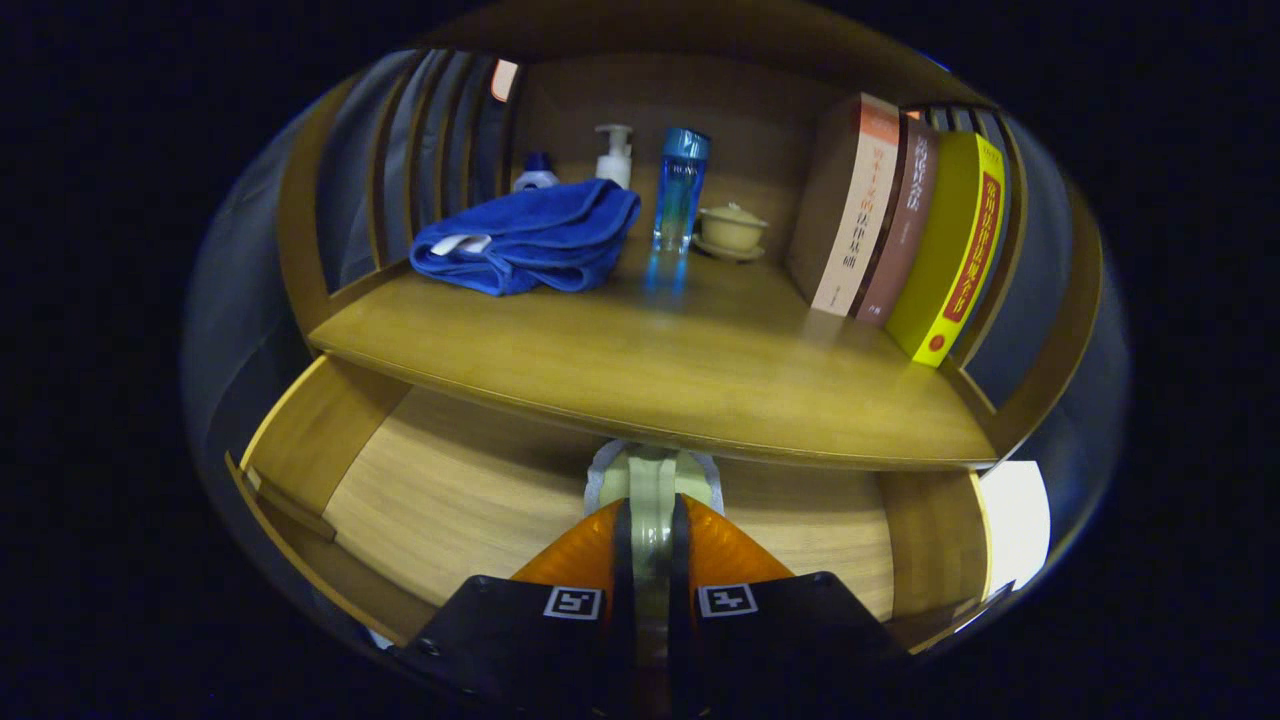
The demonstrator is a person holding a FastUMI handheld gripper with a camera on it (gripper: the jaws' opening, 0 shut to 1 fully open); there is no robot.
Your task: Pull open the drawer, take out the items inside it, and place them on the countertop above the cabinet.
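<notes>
The wooden drawer (460,490) stands pulled open below the countertop (640,370). My gripper (652,510) hangs over the drawer's middle, just under the countertop's front edge. Both fingers press on a small pale green item with a whitish-grey rim (652,470), which sticks out ahead of the fingertips. I cannot tell what kind of item it is. The drawer floor that shows to either side of the fingers is bare wood.
On the countertop lie a folded blue towel (530,240), a white pump bottle (614,155), a tall blue bottle (680,195) and a small lidded cup on a saucer (732,230). Three books (900,230) lean at the right. Slatted side rails flank the shelf.
</notes>
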